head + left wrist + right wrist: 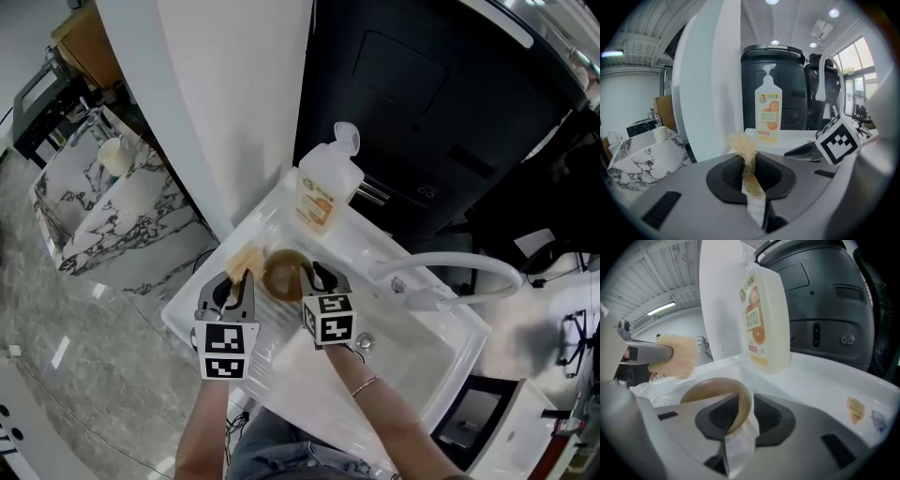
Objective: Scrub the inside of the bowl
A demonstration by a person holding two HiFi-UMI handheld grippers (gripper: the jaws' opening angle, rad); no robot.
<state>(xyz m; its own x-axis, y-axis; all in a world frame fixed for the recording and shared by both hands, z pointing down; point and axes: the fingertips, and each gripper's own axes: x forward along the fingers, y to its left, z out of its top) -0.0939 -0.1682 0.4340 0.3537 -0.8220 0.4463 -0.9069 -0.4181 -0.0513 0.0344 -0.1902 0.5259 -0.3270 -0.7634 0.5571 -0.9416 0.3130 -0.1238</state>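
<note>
The translucent pump bottle (768, 110) of soap carries an orange-fruit label, its print too small to read. Both forearms reach forward side by side. The left tongs (749, 161) pinch a tan fibrous scrub pad (743, 146). The right tongs (736, 413) clamp the rim of the round brown bowl (712, 390), held over the white sink (412, 347) with the pad near it.
</note>
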